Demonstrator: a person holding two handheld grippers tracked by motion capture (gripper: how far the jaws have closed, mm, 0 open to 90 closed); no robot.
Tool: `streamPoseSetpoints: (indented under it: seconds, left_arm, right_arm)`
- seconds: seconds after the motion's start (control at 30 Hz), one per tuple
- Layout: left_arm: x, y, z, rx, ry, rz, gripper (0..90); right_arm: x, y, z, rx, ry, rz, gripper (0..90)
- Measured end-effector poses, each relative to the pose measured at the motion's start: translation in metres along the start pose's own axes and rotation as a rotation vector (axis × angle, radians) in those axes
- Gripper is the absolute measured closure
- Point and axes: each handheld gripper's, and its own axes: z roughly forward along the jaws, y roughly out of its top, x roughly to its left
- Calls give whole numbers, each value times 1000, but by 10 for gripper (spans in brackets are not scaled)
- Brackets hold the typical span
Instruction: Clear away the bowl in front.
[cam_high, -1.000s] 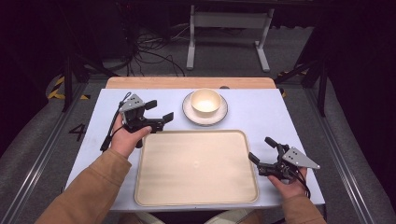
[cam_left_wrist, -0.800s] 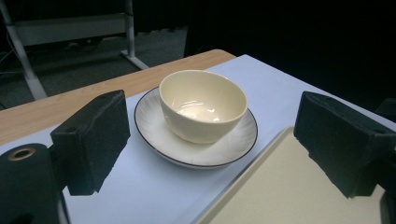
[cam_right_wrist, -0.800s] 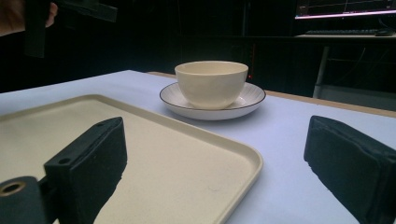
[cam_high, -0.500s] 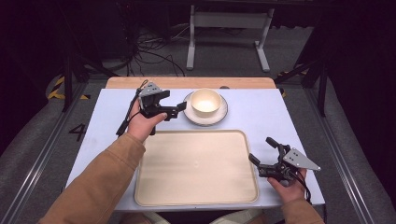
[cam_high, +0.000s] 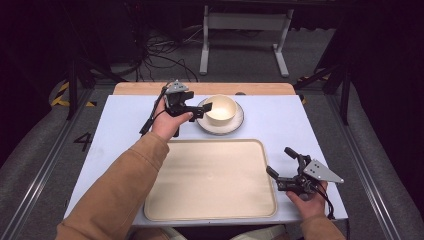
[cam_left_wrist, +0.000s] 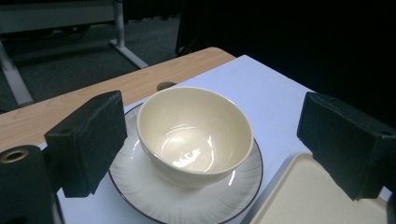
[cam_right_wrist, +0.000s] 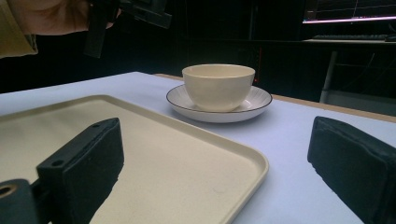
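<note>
A cream bowl (cam_high: 221, 108) stands on a white saucer (cam_high: 220, 125) with a dark rim, at the far middle of the table. My left gripper (cam_high: 202, 110) hovers just left of the bowl, open. In the left gripper view the bowl (cam_left_wrist: 195, 133) and saucer (cam_left_wrist: 140, 196) lie ahead between the wide-apart pads (cam_left_wrist: 88, 140). A large empty cream tray (cam_high: 210, 180) lies near the front edge. My right gripper (cam_high: 278, 161) rests by the tray's right edge; its jaws have just been opening and nothing is between them. It faces the tray corner (cam_right_wrist: 243, 161) and the bowl (cam_right_wrist: 218, 86).
The table (cam_high: 125, 130) has a pale blue top with a bare wooden strip (cam_high: 140, 89) along its far edge. Beyond it are a dark floor, cables and a metal stand (cam_high: 245, 22). The person's tan sleeve (cam_high: 120, 195) crosses the table's left half.
My left hand has carried its gripper from the tray's far left corner rightward and away, up to the bowl. The right hand has kept its place.
</note>
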Motion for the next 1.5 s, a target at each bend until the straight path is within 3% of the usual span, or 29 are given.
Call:
streamPoseSetpoints:
  seconds: [0.13,0.37,0.47,0.67,0.77,0.93,1.03,1.13,1.5]
  left_arm:
    - [4,2,10,11,5,-19,77]
    - [9,2,27,21,42,-17,68]
    - [13,3,35,51,58,-15,64]
    - [15,3,48,88,73,-21,151]
    - [18,1,54,136,90,-38,207]
    - [20,0,60,181,108,-43,222]
    - [20,-3,66,207,102,-58,259]
    - [21,-7,71,242,108,-109,325]
    - [26,-17,87,277,138,-181,362]
  right_arm:
    - [-1,0,0,4,-3,4,39]
    - [-1,0,1,4,-4,9,38]
    - [-1,0,0,3,-4,10,39]
    - [-1,0,0,-4,-4,8,47]
    - [0,0,0,-6,-6,6,51]
    - [0,0,-1,-13,-7,5,51]
    - [0,0,-1,-11,-8,3,52]
    - [0,0,-1,-14,-9,3,55]
    - [1,-1,-2,-23,-15,2,65]
